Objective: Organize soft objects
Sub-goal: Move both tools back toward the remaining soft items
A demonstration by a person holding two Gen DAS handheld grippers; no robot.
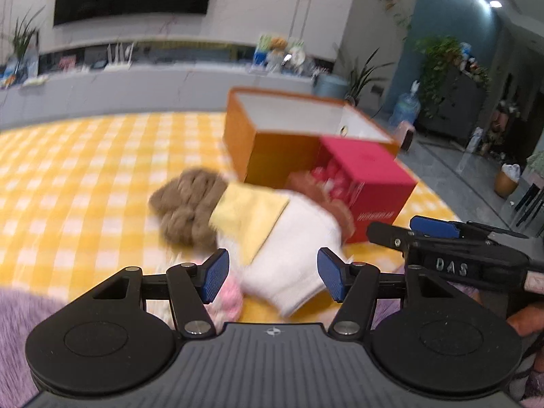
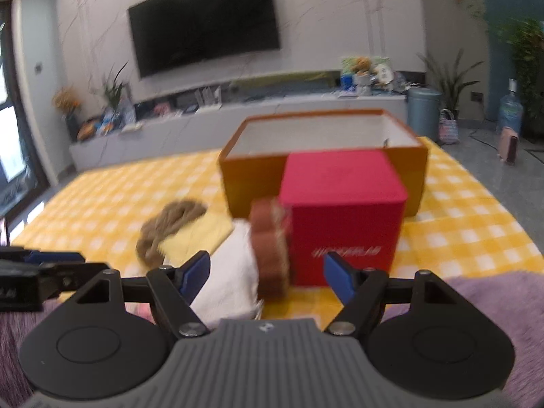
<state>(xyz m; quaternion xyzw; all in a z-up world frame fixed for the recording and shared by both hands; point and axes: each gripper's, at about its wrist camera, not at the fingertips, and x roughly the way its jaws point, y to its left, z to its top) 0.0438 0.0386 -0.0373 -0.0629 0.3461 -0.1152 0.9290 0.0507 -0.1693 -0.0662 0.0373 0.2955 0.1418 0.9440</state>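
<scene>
A: How is the pile of soft things expected to handle?

B: The white folded cloth (image 1: 292,261) and brown knit (image 1: 185,204) are judged light, limp and easily bunched; a thick folded edge is best pinched.

A: Where is it found relative to the jaws?

B: On the yellow checked cloth (image 1: 85,170), before the orange box (image 1: 272,142). The left gripper (image 1: 272,275) is held wide, nothing gripped, the white cloth just ahead between its pads. The right gripper (image 2: 267,277) is likewise wide and empty.

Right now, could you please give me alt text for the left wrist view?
The open left gripper hovers over a pile of soft items on a yellow checked cloth. Behind stand a red box and an open orange box; the right gripper enters at right.
</scene>
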